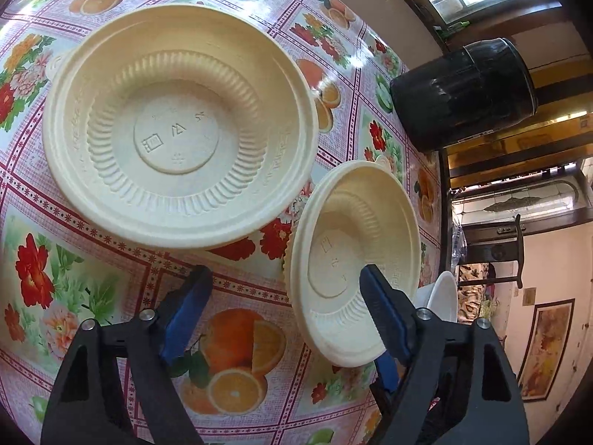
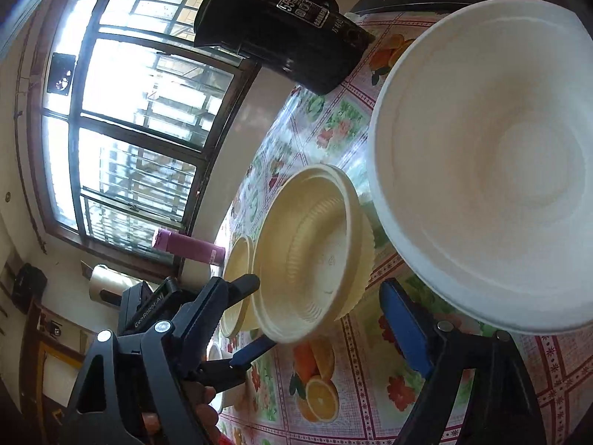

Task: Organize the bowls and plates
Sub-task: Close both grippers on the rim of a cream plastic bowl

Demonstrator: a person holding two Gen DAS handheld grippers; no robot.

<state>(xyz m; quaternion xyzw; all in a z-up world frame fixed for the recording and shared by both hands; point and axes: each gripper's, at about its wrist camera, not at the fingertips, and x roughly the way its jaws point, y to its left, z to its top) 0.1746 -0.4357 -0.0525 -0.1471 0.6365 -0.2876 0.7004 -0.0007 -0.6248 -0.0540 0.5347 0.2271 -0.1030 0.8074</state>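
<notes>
A large cream bowl [image 1: 178, 126] sits on the fruit-print tablecloth [image 1: 111, 267]. A smaller cream bowl [image 1: 352, 259] stands to its right. My left gripper [image 1: 285, 289] is open, its right finger [image 1: 385, 311] inside the small bowl and its left finger [image 1: 185, 304] outside over the cloth. In the right wrist view the same small bowl [image 2: 311, 252] is mid-frame, the large cream bowl [image 2: 237, 282] behind it, and a big white bowl [image 2: 493, 185] lies at right. My right gripper [image 2: 315, 307] is open and empty near the small bowl's rim. The left gripper [image 2: 237, 341] shows there too.
A black kettle [image 1: 463, 92] stands at the table's far edge, also in the right wrist view [image 2: 281, 26]. A white dish [image 1: 443, 296] lies right of the small bowl. A pink bottle [image 2: 189, 246] stands by the window.
</notes>
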